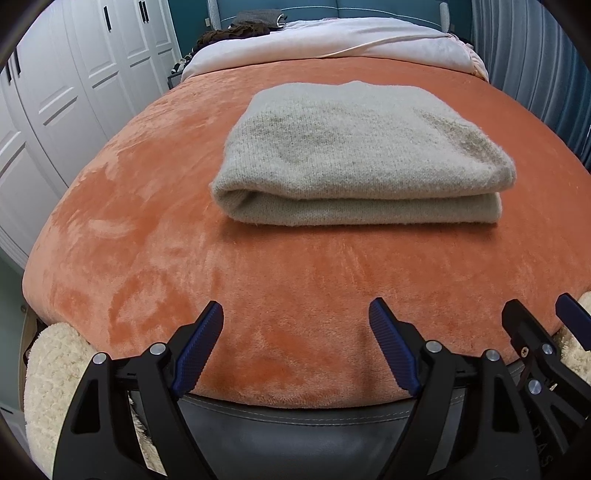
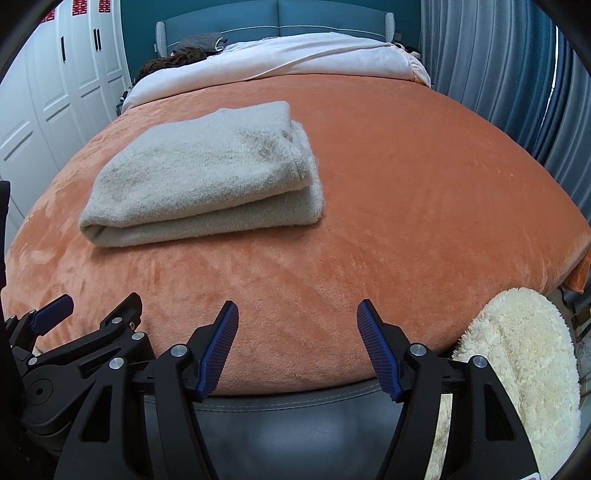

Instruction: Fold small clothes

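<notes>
A beige knitted garment [image 1: 362, 155] lies folded in a flat rectangle on the orange blanket [image 1: 147, 229]; in the right wrist view the same garment [image 2: 207, 173] sits left of centre. My left gripper [image 1: 295, 314] hovers open over the blanket's near edge, well short of the garment, with nothing between its blue pads. To its right the right gripper [image 1: 546, 310] shows partly. In its own view my right gripper [image 2: 297, 314] is open and empty near the front edge, and the left gripper [image 2: 96, 306] appears at the lower left.
A pale duvet [image 1: 332, 44] and dark clothes [image 1: 236, 31] lie at the head of the bed. White wardrobe doors [image 1: 55, 110] stand left, blue curtains [image 2: 517, 74] right. Cream fleece sleeves [image 2: 524, 354] flank the grippers. A dark padded bed frame [image 1: 295, 424] runs below.
</notes>
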Demonstrator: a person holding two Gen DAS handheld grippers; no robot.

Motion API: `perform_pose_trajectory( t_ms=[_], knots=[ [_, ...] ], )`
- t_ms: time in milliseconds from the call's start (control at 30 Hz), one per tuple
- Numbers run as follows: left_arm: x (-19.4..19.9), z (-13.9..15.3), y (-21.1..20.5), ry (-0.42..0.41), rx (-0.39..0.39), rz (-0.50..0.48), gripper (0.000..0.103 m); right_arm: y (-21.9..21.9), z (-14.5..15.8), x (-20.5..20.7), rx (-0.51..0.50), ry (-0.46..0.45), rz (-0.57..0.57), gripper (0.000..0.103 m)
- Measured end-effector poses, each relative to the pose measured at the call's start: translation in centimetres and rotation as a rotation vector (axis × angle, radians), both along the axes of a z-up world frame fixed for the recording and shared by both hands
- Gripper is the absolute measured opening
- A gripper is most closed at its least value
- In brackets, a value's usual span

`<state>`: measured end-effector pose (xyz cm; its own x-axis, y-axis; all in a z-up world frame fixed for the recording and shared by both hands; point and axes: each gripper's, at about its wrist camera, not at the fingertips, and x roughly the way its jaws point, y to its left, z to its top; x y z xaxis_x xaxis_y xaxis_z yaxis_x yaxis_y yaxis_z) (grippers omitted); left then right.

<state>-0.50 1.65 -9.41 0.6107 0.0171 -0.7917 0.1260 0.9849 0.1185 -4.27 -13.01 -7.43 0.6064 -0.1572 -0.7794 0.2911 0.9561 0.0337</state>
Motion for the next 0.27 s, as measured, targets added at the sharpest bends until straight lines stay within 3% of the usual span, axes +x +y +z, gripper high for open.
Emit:
perform_pose_trajectory(
  t_ms=[267],
  knots=[
    [-0.24, 0.10, -0.23, 0.001, 0.005, 0.009, 0.077, 0.06, -0.04, 0.05, -0.003, 0.005, -0.005, 0.065]
  ],
)
